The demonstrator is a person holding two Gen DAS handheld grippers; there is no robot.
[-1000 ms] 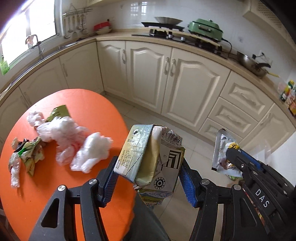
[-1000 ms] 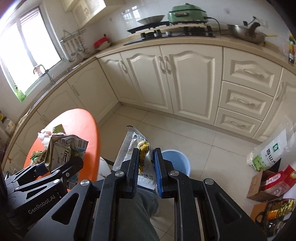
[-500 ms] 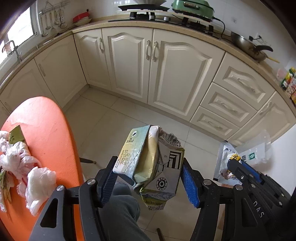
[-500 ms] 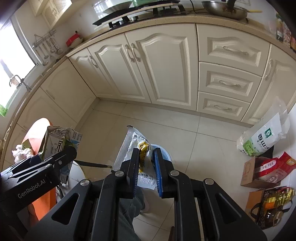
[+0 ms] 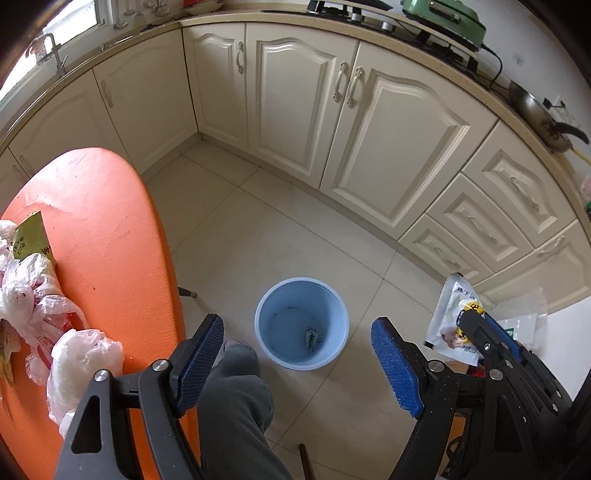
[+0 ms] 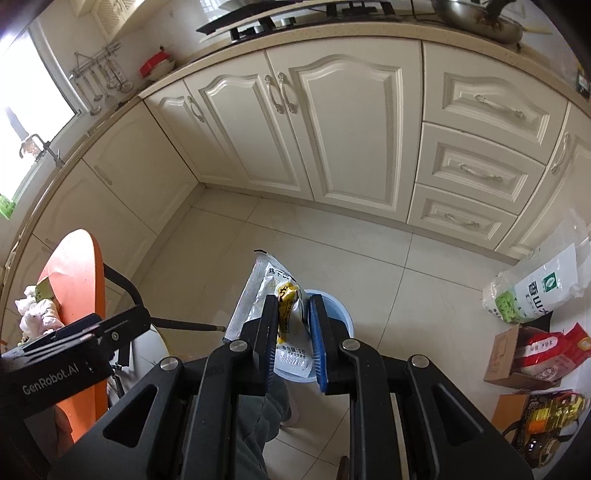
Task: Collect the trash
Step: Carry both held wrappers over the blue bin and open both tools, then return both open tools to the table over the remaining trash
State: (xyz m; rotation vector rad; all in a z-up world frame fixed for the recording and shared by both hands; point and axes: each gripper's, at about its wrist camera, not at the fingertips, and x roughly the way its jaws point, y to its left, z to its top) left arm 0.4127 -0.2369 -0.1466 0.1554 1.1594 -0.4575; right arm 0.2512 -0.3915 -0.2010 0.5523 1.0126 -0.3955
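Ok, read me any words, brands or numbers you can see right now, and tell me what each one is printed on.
"GenRobot.AI": on the side of the left gripper, seen from the right wrist.
"香山": large characters on the white and green bag on the floor.
Snack packet between the right gripper's jaws: printed characters and a line of numbers, too small to read.
Green card on the orange table: print blurred.
Red packs in the cardboard box: unreadable.

A home kitchen — cream cabinets (image 5: 388,147), gas hob (image 6: 295,18), sink tap (image 5: 50,50) — tiled floor (image 5: 295,236).
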